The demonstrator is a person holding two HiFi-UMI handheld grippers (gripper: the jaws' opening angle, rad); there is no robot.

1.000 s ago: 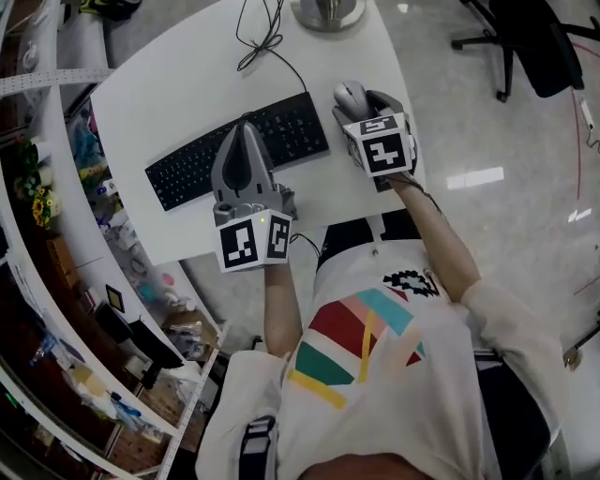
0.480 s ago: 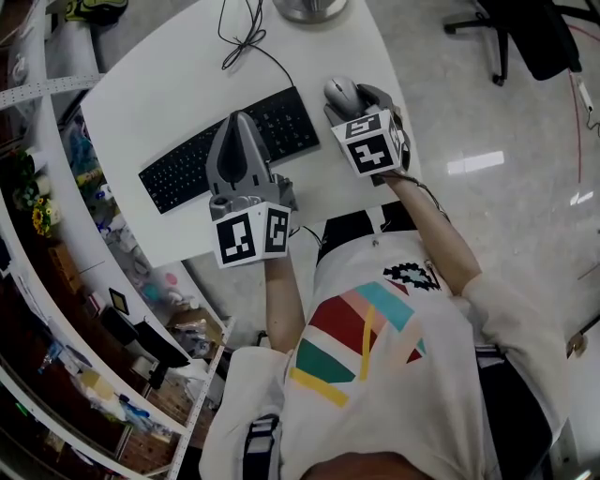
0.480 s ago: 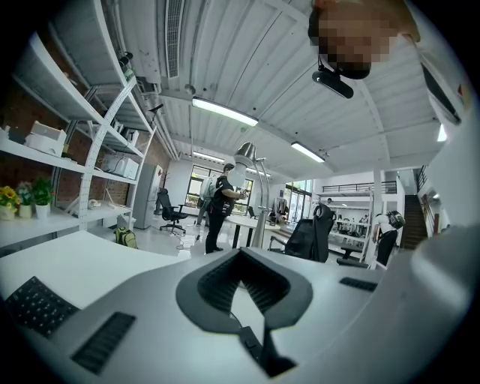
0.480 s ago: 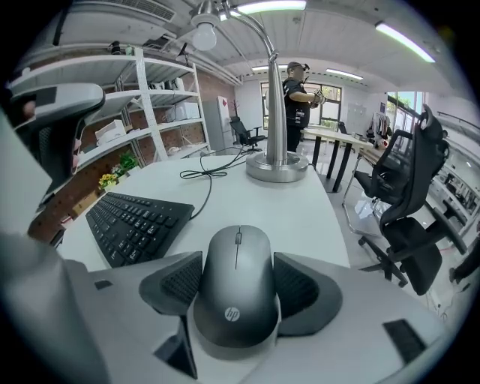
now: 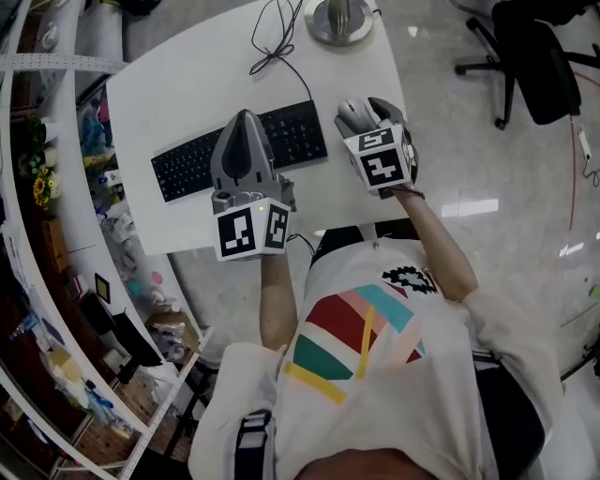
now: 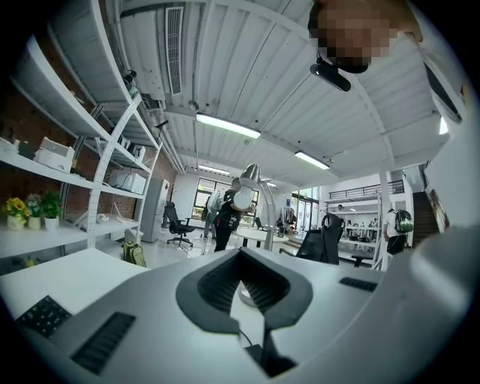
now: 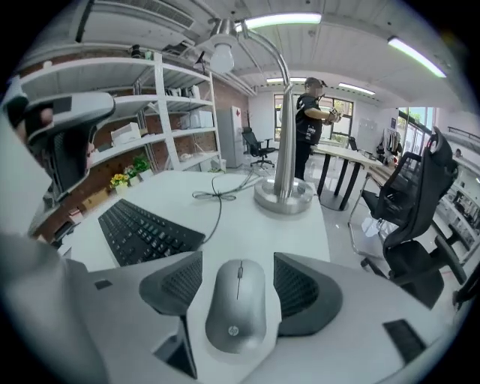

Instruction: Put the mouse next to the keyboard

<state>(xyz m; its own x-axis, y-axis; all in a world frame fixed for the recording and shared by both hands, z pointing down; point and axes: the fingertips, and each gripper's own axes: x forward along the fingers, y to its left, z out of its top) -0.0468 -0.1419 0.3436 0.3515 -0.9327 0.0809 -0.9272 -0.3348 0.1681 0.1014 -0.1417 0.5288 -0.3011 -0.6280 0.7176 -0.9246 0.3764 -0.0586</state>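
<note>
A grey mouse (image 5: 353, 114) (image 7: 238, 307) sits just off the right end of the black keyboard (image 5: 239, 150) (image 7: 142, 232) on the white desk (image 5: 169, 84). My right gripper (image 5: 367, 112) (image 7: 240, 271) has a jaw close on each side of the mouse and looks shut on it; the mouse is low over the desk, and I cannot see whether it touches. My left gripper (image 5: 246, 118) (image 6: 241, 259) hovers over the middle of the keyboard. Its jaws are together with nothing between them.
A lamp's round metal base (image 5: 337, 19) (image 7: 283, 193) stands at the desk's far edge, and a thin cable (image 5: 277, 47) loops from there to the keyboard. Shelving (image 5: 56, 187) runs along the left. An office chair (image 5: 534, 56) stands on the floor to the right.
The right gripper and the mouse have shifted together a little toward the desk's near edge. The left gripper stays over the keyboard.
</note>
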